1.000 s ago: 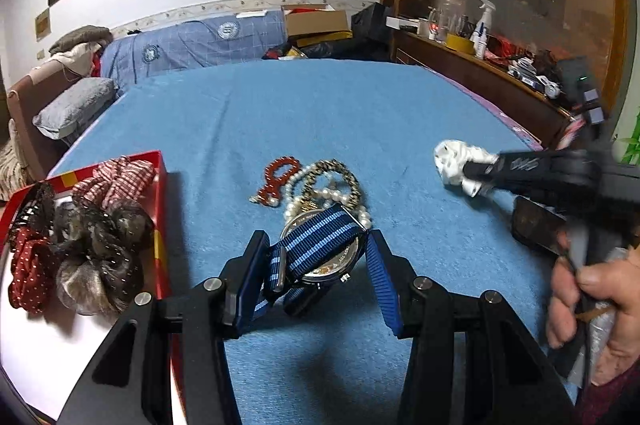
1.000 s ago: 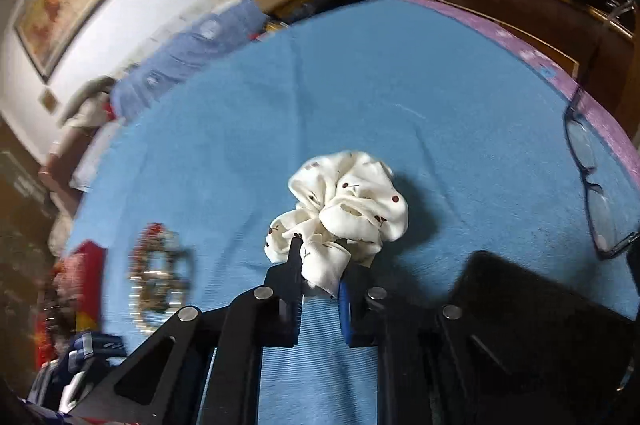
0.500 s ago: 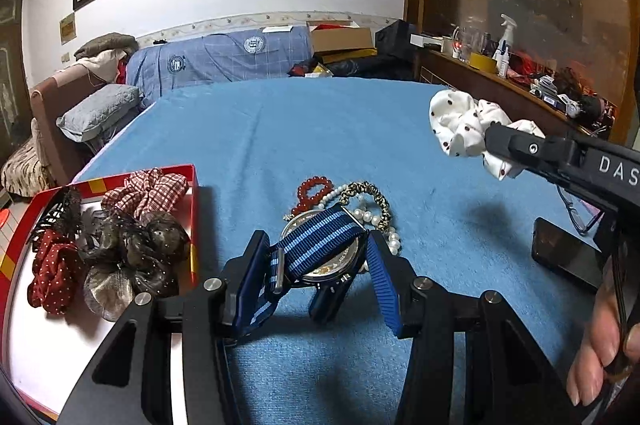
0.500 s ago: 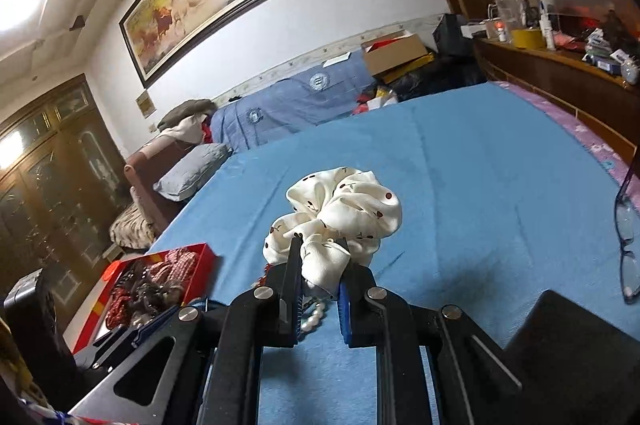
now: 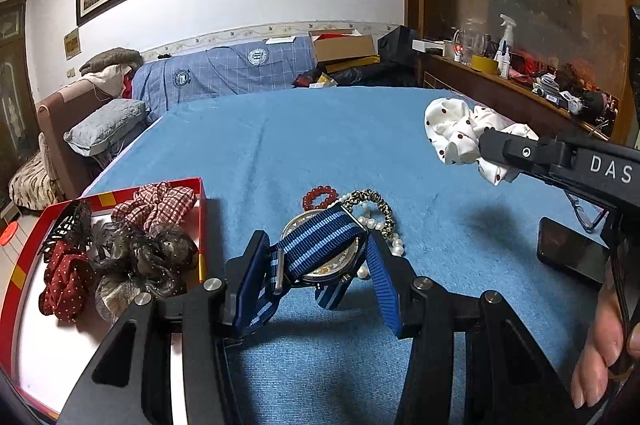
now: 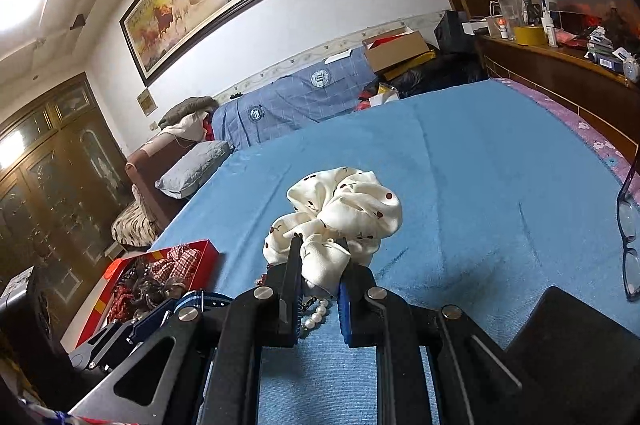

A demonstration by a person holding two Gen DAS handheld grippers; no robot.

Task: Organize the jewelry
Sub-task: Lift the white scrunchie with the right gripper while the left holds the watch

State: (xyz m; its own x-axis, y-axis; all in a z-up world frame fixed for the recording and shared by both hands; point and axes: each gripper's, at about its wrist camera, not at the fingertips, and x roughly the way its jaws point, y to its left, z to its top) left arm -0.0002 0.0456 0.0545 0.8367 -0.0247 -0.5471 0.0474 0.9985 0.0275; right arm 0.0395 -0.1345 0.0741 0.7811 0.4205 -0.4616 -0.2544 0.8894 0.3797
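My left gripper point(image 5: 316, 261) is shut on a watch with a blue striped strap point(image 5: 320, 241) and holds it just above the blue bedspread. Behind it lie a red bead bracelet point(image 5: 318, 196), a leopard-print band point(image 5: 370, 199) and a pearl string point(image 5: 394, 245). My right gripper point(image 6: 318, 259) is shut on a white dotted scrunchie point(image 6: 344, 209), lifted above the bed; it also shows in the left wrist view point(image 5: 460, 135). A red box point(image 5: 202, 201) at the left holds several scrunchies point(image 5: 132, 249).
A black phone point(image 5: 572, 253) lies on the bed at the right, with glasses point(image 6: 628, 225) beyond it. A wooden shelf point(image 5: 500, 85) with bottles runs along the right. A sofa with a grey pillow point(image 5: 104, 125) stands left of the bed.
My right gripper has lifted the white scrunchie off the bedspread and carried it up and leftward. My left gripper has risen a little with the watch in it.
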